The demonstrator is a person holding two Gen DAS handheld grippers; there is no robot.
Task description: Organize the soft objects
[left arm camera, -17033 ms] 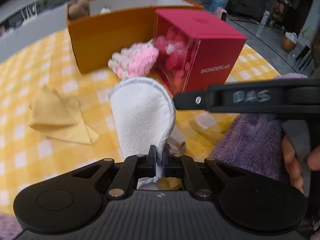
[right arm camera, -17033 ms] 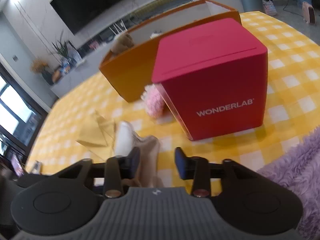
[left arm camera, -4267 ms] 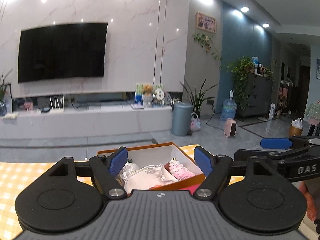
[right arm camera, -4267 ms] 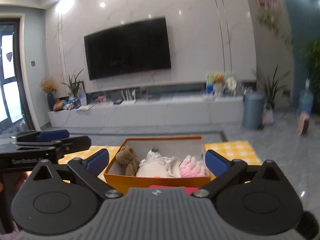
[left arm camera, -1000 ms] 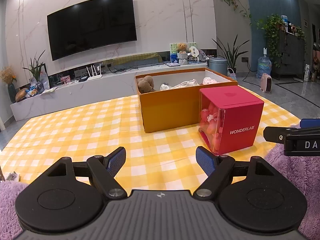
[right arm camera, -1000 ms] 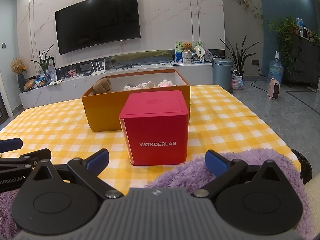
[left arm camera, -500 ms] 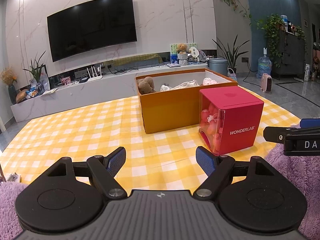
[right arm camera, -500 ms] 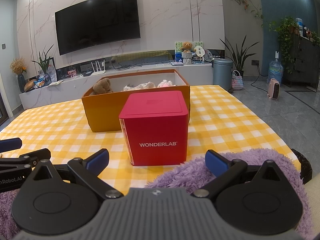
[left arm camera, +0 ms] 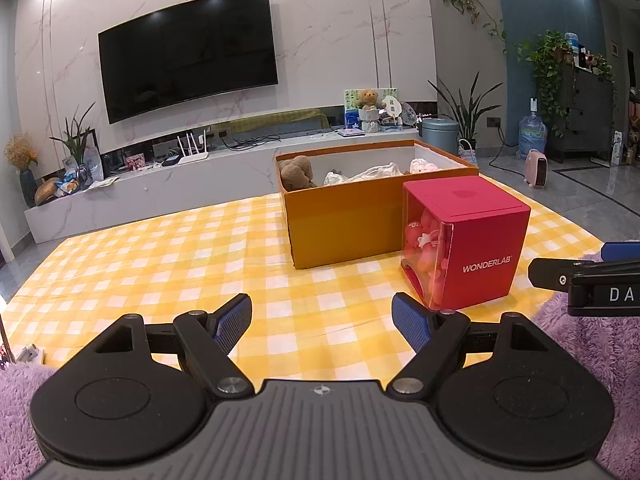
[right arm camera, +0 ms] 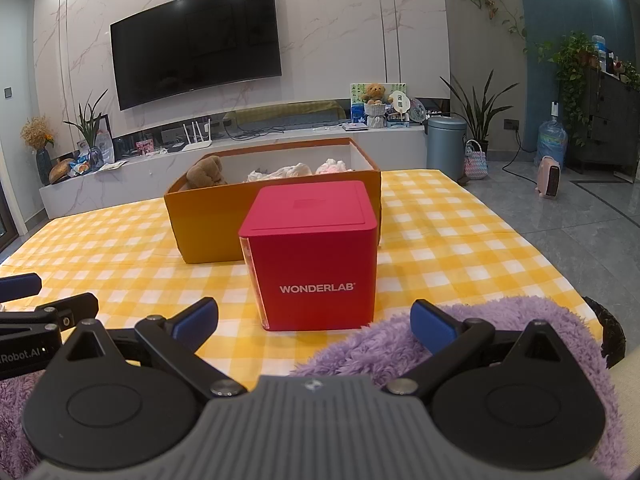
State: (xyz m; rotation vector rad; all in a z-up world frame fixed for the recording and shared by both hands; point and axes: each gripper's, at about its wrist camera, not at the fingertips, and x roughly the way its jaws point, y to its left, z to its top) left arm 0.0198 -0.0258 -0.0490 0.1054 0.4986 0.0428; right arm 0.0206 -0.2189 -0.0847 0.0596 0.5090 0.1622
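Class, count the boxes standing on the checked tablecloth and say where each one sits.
2. The open orange box stands farther back, with soft toys inside. The red WONDERLAB box stands in front of it, nearer the grippers. Nothing suggests a third, though the area behind the boxes is hidden.

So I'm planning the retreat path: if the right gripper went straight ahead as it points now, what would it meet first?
Most likely the red WONDERLAB box, which sits between the open right gripper fingers; the orange box stands behind it. Depth is uncertain.
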